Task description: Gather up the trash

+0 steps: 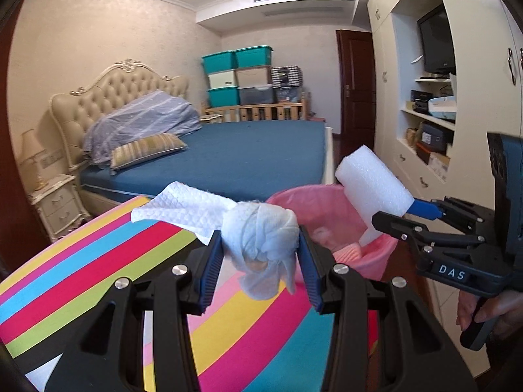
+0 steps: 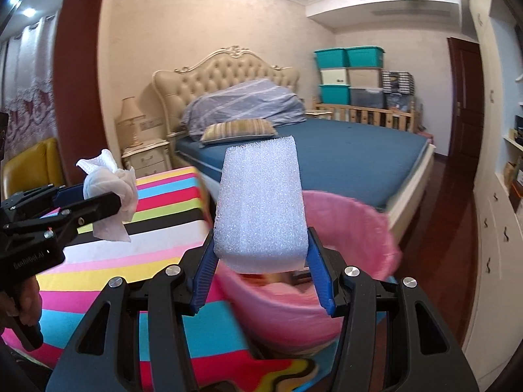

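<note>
The left gripper (image 1: 260, 245) clamps a crumpled white paper towel (image 1: 261, 241) above a striped tablecloth (image 1: 98, 261); the right gripper (image 2: 261, 251) clamps a white foam block (image 2: 260, 205) over a pink-lined trash bin (image 2: 359, 228).

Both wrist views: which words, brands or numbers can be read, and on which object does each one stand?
"DAS": white letters on the black right gripper body.
"GenRobot.AI": faint print on the black left gripper body.
Labels on the stacked teal and beige plastic storage boxes and shelf boxes: too small to read.
</note>
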A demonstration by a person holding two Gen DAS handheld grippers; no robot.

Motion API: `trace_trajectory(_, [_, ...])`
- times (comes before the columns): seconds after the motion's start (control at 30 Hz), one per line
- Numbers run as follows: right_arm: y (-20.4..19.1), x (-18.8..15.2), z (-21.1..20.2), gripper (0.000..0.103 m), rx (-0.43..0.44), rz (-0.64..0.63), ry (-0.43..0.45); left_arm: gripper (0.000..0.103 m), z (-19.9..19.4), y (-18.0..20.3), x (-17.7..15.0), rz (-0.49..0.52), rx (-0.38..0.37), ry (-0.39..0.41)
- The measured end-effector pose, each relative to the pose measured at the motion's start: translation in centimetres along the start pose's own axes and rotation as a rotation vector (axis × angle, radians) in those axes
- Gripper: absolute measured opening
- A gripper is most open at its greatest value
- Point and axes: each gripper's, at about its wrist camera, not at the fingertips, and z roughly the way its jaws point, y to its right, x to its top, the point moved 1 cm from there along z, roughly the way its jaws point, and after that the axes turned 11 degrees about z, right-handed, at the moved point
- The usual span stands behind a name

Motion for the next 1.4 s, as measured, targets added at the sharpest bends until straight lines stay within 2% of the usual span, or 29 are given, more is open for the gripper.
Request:
trace_trajectory(0.33, [4.9,2.2,1.4,0.050,-0.064,0.005,0.016,0.043,7.0,3.3,4.9,-0.037,-0.120,0.018])
trace_trajectory(0.6, [5.5,2.9,3.9,0.050,-0.080,-0.025,-0.003,0.045,10.9,4.4,7.5,-0.039,-0.159,0.033])
trace_trajectory(0.97, [6.1,3.6,6.3,0.051,-0.079,-0.022,-0.010,0.046,13.5,3.4,7.9,-0.069,-0.156,0.014])
trace_trajectory(1.0, [5.9,3.7,6.7,0.052,-0.066,-0.028,-0.010,0.048,13.8,3.5,8.0,-0.074,-0.163,0.012])
trace_trajectory(1.07, [6.1,3.9,7.4,0.060,-0.038,-0.054,-0.012,0.062,14.4,3.5,8.4,-0.081,-0.184,0.014])
trace_trajectory(1.1, [6.2,4.0,7.7,0.073,-0.042,-0.074,-0.004,0.078,14.2,3.7,8.4,-0.085,-0.181,0.024])
trace_trajectory(1.13, [6.2,3.9,7.7,0.075,-0.052,-0.078,0.010,0.088,13.9,3.3,8.5,-0.095,-0.166,0.049])
trace_trajectory(1.27, [7.2,4.5,6.6,0.075,-0.046,-0.031,0.036,0.093,12.3,1.2,8.5,-0.105,-0.126,0.086])
trace_trajectory(1.3, [7.2,4.5,5.7,0.075,-0.053,-0.026,0.048,0.099,11.7,0.6,8.5,-0.113,-0.104,0.095])
trace_trajectory(1.4, [6.7,4.7,3.1,0.075,-0.069,-0.022,0.077,0.098,9.5,-1.0,8.5,-0.106,-0.036,0.117])
